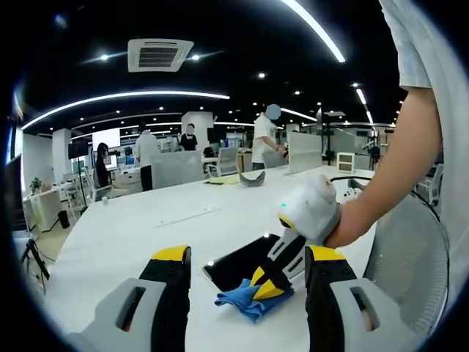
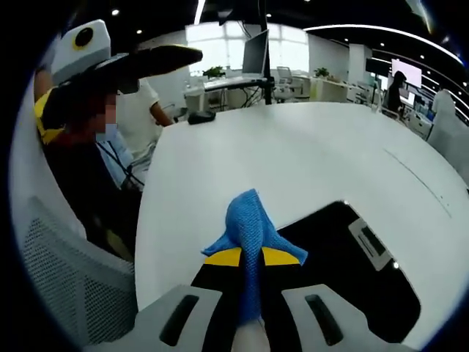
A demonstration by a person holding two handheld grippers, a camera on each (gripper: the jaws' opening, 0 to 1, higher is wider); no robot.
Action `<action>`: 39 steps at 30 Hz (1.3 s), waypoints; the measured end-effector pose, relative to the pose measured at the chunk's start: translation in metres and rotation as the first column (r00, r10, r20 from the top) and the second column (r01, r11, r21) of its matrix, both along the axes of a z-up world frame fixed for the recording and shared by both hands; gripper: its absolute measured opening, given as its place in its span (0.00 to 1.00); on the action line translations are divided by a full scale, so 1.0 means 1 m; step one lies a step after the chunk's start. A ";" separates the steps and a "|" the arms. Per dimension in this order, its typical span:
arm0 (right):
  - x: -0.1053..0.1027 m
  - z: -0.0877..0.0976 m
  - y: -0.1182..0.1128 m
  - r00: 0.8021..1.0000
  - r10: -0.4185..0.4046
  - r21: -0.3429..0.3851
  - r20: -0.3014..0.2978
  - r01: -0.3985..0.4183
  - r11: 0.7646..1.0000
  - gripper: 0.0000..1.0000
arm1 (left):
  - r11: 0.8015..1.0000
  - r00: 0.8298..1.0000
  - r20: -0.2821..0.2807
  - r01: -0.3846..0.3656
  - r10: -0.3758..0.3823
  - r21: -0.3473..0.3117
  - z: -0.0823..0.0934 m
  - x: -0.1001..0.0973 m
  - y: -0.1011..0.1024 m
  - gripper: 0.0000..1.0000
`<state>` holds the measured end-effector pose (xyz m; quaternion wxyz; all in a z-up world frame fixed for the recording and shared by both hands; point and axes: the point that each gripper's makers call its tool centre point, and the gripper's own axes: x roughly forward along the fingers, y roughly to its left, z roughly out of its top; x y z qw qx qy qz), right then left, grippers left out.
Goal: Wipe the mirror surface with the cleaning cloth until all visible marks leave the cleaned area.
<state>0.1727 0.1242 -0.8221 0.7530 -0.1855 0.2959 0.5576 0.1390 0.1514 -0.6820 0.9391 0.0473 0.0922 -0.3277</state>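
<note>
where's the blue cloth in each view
Left gripper view: the blue cloth sits low, right of centre, between this view's own jaws, pinched by the right gripper coming in from the right.
Right gripper view: the blue cloth is at bottom centre, clamped in the jaws and sticking up.
Shared landmark: the dark mirror lying on the white table.

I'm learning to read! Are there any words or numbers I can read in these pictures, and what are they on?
No words or numbers can be read here.
The far screen glows, but anything on it is too blurred to read.
The mirror, the cloth and the table carry no writing.
</note>
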 end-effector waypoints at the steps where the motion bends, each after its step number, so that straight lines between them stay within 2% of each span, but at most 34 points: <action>1: 0.001 0.002 -0.002 1.000 -0.008 0.006 0.004 0.008 1.000 0.03 | 1.000 1.000 0.000 0.000 0.000 0.000 0.000 0.000 0.000 0.63; 14: 0.003 0.021 -0.019 0.999 -0.049 0.041 0.020 0.048 0.998 0.03 | 1.000 1.000 0.005 0.001 -0.001 0.003 0.001 0.001 0.002 0.63; 21: 0.003 0.017 -0.038 0.997 -0.077 0.032 0.013 0.076 0.997 0.03 | 1.000 1.000 0.005 0.006 -0.006 0.002 0.000 0.002 0.001 0.63; 26: 0.006 0.027 -0.047 0.994 -0.105 0.048 0.023 0.104 0.993 0.03 | 1.000 1.000 0.008 0.007 -0.007 0.002 0.001 0.002 0.001 0.63; 39: 0.011 0.032 -0.063 0.990 -0.137 0.049 0.036 0.135 0.990 0.03 | 1.000 1.000 0.007 0.012 -0.012 0.003 0.001 0.001 -0.002 0.63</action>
